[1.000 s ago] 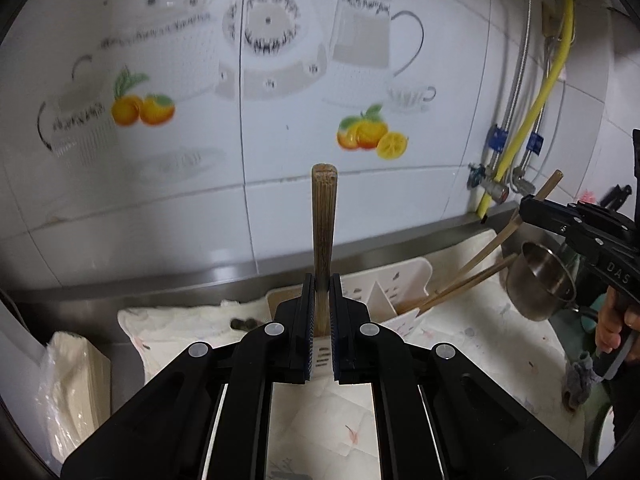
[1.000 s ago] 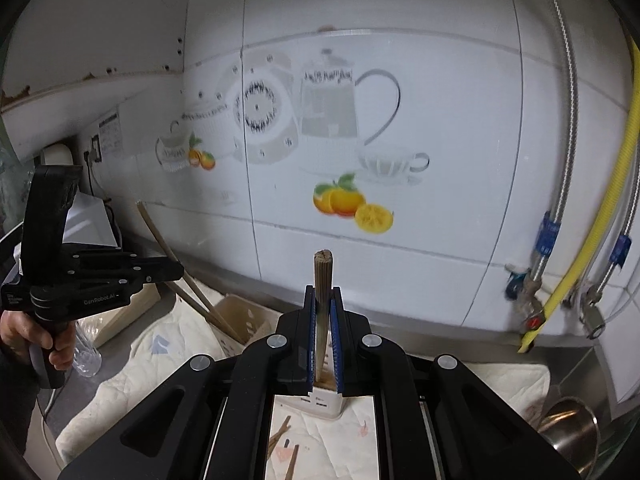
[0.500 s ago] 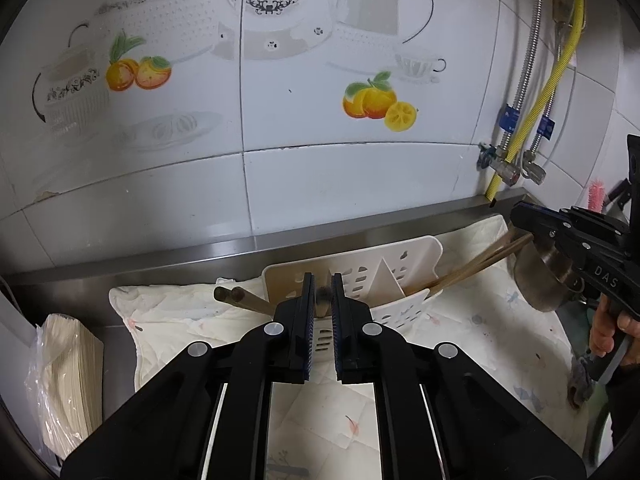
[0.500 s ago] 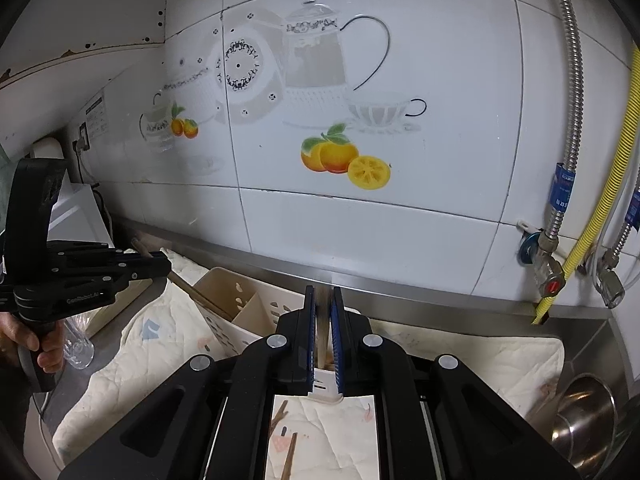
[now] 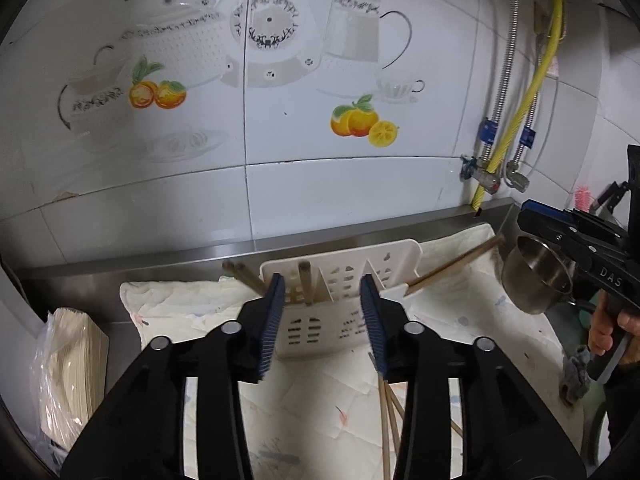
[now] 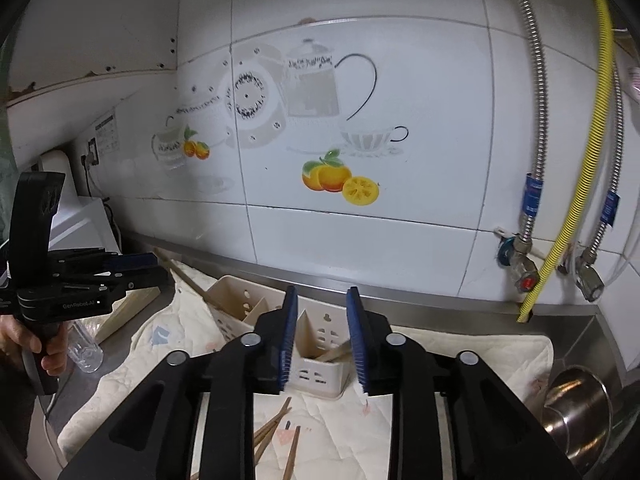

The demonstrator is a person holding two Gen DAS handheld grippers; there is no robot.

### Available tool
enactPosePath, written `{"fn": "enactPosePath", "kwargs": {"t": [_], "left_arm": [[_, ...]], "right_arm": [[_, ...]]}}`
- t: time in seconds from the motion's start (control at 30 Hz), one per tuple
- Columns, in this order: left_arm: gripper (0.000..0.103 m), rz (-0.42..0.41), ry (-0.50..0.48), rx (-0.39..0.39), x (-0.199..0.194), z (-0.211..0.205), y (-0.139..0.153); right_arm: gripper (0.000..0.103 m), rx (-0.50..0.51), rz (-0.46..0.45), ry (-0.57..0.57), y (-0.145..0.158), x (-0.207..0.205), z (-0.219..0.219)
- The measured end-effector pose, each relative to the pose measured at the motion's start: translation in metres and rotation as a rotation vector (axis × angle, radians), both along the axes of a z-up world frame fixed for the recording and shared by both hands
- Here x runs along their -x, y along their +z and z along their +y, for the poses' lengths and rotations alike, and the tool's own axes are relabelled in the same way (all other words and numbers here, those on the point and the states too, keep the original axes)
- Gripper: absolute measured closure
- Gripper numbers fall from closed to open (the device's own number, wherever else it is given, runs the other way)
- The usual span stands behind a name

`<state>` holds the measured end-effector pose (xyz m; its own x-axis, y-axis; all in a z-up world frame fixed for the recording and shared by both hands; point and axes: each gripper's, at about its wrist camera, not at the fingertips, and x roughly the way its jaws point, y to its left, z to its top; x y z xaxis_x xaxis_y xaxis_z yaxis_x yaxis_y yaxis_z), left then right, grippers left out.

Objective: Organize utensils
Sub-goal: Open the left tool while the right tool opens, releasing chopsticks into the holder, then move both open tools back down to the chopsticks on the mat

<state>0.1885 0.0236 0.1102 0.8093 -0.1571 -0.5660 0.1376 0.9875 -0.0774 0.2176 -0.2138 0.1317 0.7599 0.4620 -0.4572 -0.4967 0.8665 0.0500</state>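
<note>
Your left tongs (image 5: pixel 322 300) are spread apart, and they have just been opening. Nothing is pinched between them now. Past their tips stands the white holder (image 5: pixel 340 304) with holes in its sides, and a brown chopstick (image 5: pixel 305 282) stands up in its left part, free of your tongs. Two more chopstick ends (image 5: pixel 240 274) poke out just left of the holder. Another long chopstick (image 5: pixel 456 264) leans out of the holder's right end toward the shiny metal pot (image 5: pixel 536 276). Your right tongs (image 6: pixel 322 334) are spread too, and they have also just been opening, with nothing squeezed between them. Through their gap you see the holder's near end (image 6: pixel 316 376) with a chopstick tip (image 6: pixel 336 354) lying low inside it. The holder sits on a pale quilted cloth (image 5: pixel 176 308) spread over the steel counter (image 5: pixel 80 276). Some loose chopsticks (image 6: pixel 276 428) lie flat on the cloth under your right tongs, still outside the holder. More loose sticks (image 5: pixel 386 412) show under your left tongs. A stack of tan paper in a clear bag (image 5: pixel 68 364) sits at the far left. A clear glass (image 6: pixel 86 346) stands near your left hand (image 6: pixel 28 344). Behind it all is a white tile wall (image 6: pixel 360 240) with pictures of teapots and oranges, and a yellow hose (image 6: pixel 592 160) hangs down on the right side.
</note>
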Motion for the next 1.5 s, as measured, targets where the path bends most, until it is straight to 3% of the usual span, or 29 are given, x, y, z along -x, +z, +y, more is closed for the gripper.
{"fn": "enactPosePath", "kwargs": {"t": [0.17,0.37,0.47,0.93,1.07,1.5], "left_arm": [[0.050,-0.006,-0.004,0.015,0.027,-0.004,-0.010],[0.047,0.014,-0.008,-0.007,0.057,-0.014,-0.039],[0.047,0.033,-0.003,-0.032,0.068,-0.019,-0.057],[0.041,0.132,0.002,-0.001,0.113,-0.026,-0.123],[0.041,0.152,0.010,0.020,0.121,-0.024,-0.136],[0.041,0.216,0.039,0.036,0.130,-0.020,-0.164]], "right_arm": [[0.066,-0.007,-0.006,0.008,-0.011,0.031,-0.008],[0.057,0.023,0.019,0.018,-0.044,0.064,-0.009],[0.057,0.042,0.034,0.013,-0.064,0.079,-0.009],[0.054,0.056,0.201,-0.025,-0.153,0.124,-0.022],[0.055,0.060,0.242,-0.027,-0.172,0.131,-0.023],[0.076,0.056,0.348,-0.023,-0.212,0.142,-0.021]]}}
